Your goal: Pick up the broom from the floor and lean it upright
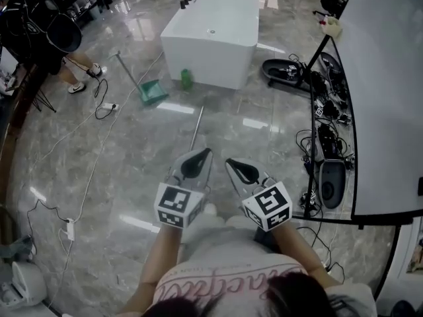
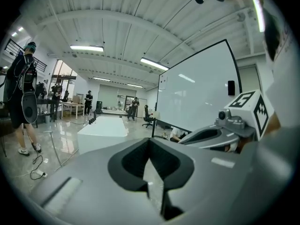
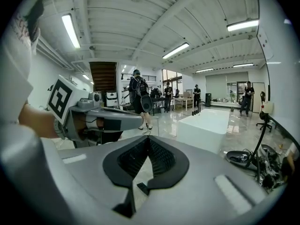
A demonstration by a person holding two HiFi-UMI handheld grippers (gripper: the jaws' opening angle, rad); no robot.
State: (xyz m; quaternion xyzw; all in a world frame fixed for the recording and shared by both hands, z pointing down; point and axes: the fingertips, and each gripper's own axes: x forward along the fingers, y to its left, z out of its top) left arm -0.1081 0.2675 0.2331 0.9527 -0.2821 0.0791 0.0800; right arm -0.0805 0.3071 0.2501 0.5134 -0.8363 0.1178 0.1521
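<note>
Both grippers, the left gripper (image 1: 205, 152) and the right gripper (image 1: 229, 164), are squeezed shut with nothing in them, and just past them the broom (image 1: 197, 125) lies flat on the shiny floor (image 1: 132, 177), its thin stick looking light, stiff and a bit slippery, so grabbing near the middle seems best.

Two grippers (image 1: 206, 152) (image 1: 229, 162), one dustpan (image 1: 153, 92), one bottle (image 1: 186, 79), perhaps one broom (image 1: 197, 125)

We see a glossy grey floor (image 1: 132, 164). A broom (image 1: 197, 124) lies just ahead of our left claw (image 1: 203, 156), with a green dustpan (image 1: 153, 92), bottle (image 1: 186, 78) and white tub (image 1: 211, 32) farther beyond.
</note>
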